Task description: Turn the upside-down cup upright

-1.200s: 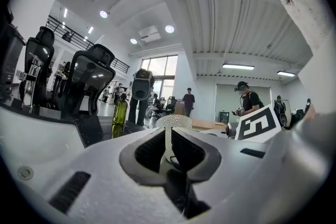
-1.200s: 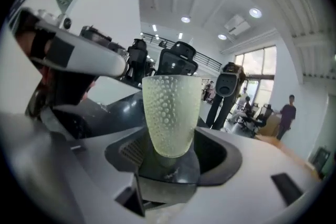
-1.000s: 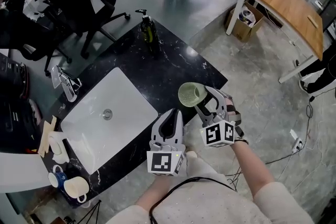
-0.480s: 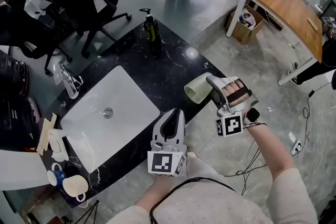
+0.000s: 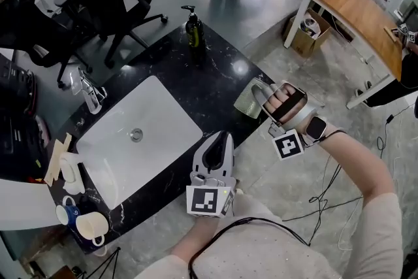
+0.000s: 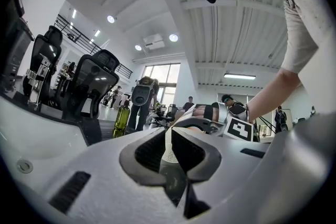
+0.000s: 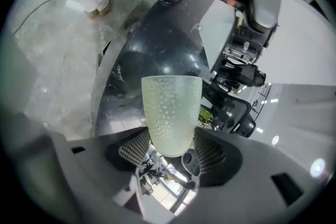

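Cup [image 5: 247, 103] lies sideways, clamped at its base by your right gripper [image 5: 258, 99] over the counter's [image 5: 210, 83] three-o'clock corner, free to roll upright; your left gripper [image 5: 213, 152] hangs at six, narrowly parted, empty.

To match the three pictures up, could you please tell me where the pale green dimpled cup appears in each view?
Head view: the pale green dimpled cup sits right of centre.
Left gripper view: only a sliver of the cup shows, low at centre, through the narrow gap between the jaws.
Right gripper view: the cup is dead centre, between the jaws.
Shared landmark: the white rectangular sink.
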{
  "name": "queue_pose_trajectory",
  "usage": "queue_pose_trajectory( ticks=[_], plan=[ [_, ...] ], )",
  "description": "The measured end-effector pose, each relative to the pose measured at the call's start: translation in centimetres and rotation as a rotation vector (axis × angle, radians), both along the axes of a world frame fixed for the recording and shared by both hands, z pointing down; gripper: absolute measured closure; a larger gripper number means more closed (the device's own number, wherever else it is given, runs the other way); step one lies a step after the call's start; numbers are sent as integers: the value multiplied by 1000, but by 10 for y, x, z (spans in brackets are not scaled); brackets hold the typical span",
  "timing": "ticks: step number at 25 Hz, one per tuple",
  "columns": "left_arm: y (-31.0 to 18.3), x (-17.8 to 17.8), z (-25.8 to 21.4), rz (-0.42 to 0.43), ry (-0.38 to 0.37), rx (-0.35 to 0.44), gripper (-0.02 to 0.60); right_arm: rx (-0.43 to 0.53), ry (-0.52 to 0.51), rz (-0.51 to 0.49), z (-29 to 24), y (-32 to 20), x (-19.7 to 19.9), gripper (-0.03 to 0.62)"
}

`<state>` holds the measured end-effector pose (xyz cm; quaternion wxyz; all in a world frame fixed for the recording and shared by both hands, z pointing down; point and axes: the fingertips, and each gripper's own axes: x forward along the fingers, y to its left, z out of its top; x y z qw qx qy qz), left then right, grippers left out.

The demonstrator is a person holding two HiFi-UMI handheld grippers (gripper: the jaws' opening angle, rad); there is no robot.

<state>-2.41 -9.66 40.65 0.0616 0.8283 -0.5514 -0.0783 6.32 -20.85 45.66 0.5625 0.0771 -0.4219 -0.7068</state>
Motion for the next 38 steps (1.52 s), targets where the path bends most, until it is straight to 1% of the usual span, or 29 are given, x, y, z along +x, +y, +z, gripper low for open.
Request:
queue_pose_trajectory(
  ticks=[3,6,10,15,17,19,22,25,29,33,36,38],
  plan=[
    [3,-1,-2,-6,18,17,546,55,100,-11,3,-2,-5,322],
    [8,-3,-1,-11,32,32,546,102,169,-3,4,-3,-13,322],
    [15,-8,0,-22,48,45,546,141,204,-10,4,6,-29,323],
    [20,-16,0,-23,55,62,546,147,220,9,3,15,-35,322],
    [18,-20,5,-22,68,42,546,140,219,11,4,20,-38,322],
    [15,-17,11,-2,68,6,546,143,221,10,4,25,-41,322],
    [9,-8,23,36,65,-59,546,169,249,2,3,30,-45,322],
    [6,-4,32,56,68,-121,546,217,280,2,0,33,-48,322],
    [6,-2,39,78,72,-187,546,230,296,15,0,41,-49,322],
    [11,-12,34,41,83,-153,546,228,302,25,1,54,-48,322],
    [14,-25,32,-7,109,-145,546,220,315,28,1,59,-49,322],
    [17,-30,29,-25,108,-136,546,218,337,27,1,63,-52,322]
  ],
)
